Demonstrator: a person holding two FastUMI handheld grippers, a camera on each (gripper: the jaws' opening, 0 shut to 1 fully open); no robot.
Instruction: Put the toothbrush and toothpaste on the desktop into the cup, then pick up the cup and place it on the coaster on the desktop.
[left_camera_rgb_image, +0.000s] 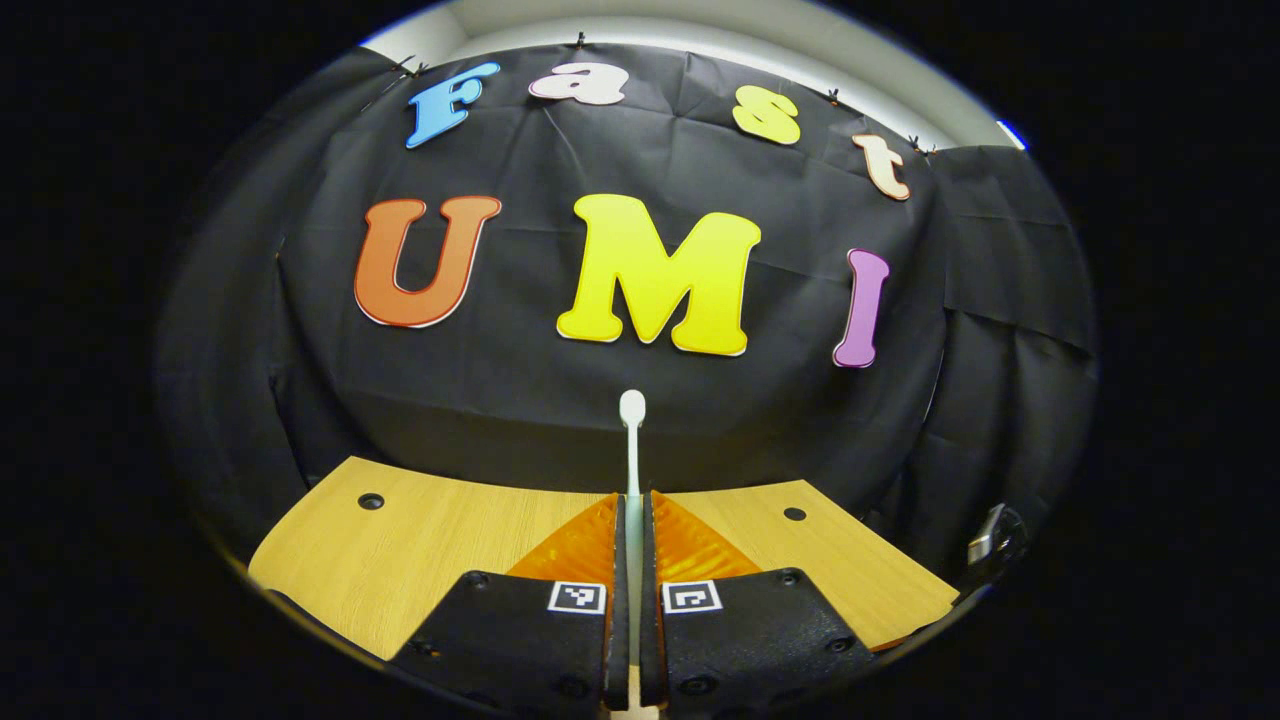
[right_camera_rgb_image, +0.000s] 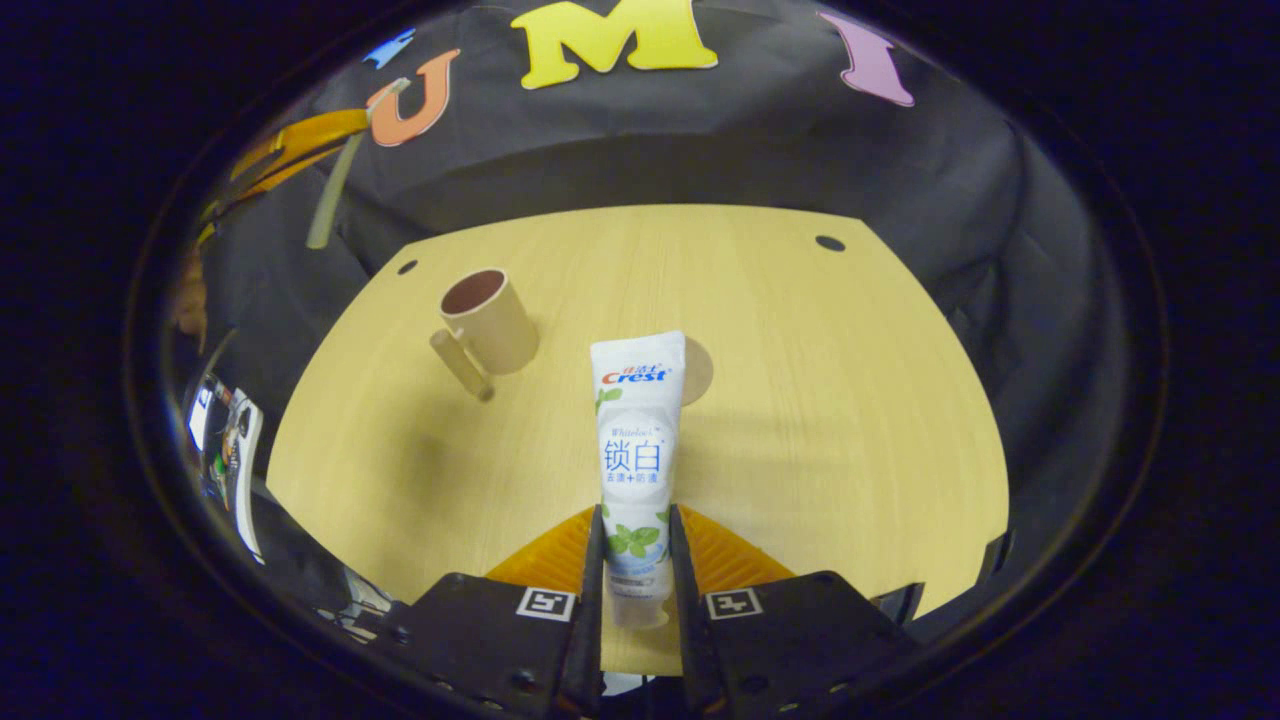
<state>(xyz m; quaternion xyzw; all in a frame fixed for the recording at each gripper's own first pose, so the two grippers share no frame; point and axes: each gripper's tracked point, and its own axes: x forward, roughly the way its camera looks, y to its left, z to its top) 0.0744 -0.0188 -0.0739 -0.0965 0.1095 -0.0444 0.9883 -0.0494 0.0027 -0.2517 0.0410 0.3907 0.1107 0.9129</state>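
Observation:
In the left gripper view my left gripper (left_camera_rgb_image: 632, 520) is shut on a white toothbrush (left_camera_rgb_image: 632, 440), whose head points away above the wooden desktop (left_camera_rgb_image: 420, 545). The right gripper view has my right gripper (right_camera_rgb_image: 636, 535) shut on the cap end of a white toothpaste tube (right_camera_rgb_image: 637, 440), held over the desktop (right_camera_rgb_image: 800, 400). A beige cup (right_camera_rgb_image: 488, 320) with a handle stands upright at the desk's far left. A round coaster (right_camera_rgb_image: 697, 370) lies on the wood, partly hidden behind the tube. The left gripper (right_camera_rgb_image: 300, 140) with the toothbrush (right_camera_rgb_image: 330, 190) hangs high at the upper left.
Two small dark holes (right_camera_rgb_image: 829, 243) mark the desk's far corners. Some gear (right_camera_rgb_image: 225, 440) sits off the desk's left edge. The black cloth wall (left_camera_rgb_image: 640, 300) closes the back.

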